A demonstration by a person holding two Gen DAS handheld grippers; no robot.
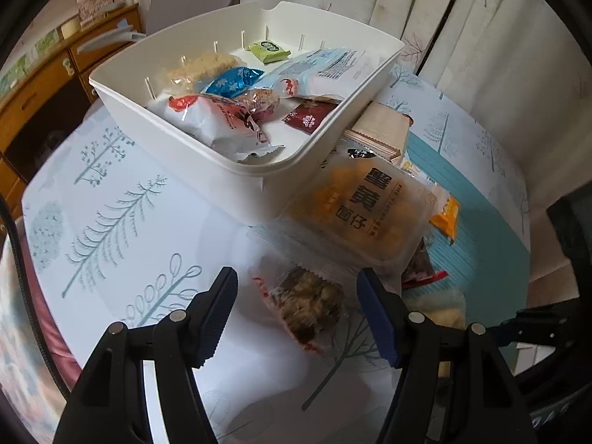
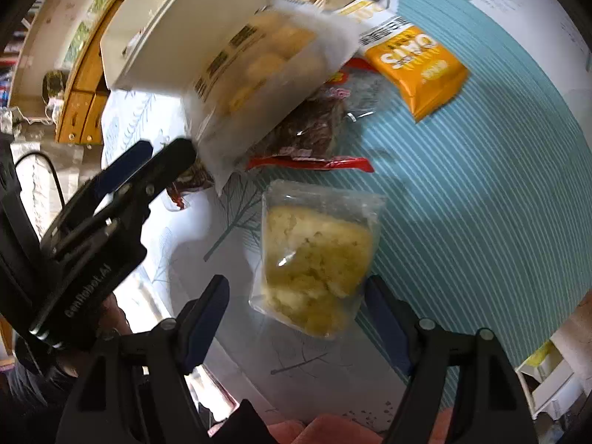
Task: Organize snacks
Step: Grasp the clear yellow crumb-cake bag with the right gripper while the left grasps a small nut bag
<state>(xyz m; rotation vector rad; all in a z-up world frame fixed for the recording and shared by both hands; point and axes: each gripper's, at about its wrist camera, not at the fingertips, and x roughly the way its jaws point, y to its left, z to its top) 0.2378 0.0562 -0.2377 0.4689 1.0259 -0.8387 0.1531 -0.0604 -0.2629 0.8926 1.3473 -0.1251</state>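
Observation:
My left gripper (image 1: 296,277) points down at the table, open, with a brown nut snack in a clear red-edged wrapper (image 1: 307,307) lying between its fingers, untouched by the pads. My right gripper (image 2: 296,283) is open too, astride a yellow crumbly cake in a clear bag (image 2: 314,259) on the table. A white bin (image 1: 259,185) beyond the left gripper holds several wrapped snacks. The left gripper (image 2: 164,150) also appears at the left of the right wrist view, over the brown snack (image 2: 192,181).
A large clear pack of yellow cakes (image 1: 362,214) leans against the bin's near corner. Beside it lie an orange oats packet (image 2: 418,66) and a dark red-wrapped snack (image 2: 314,129) on a teal striped mat (image 2: 481,185). A wooden box (image 1: 377,133) stands behind the bin.

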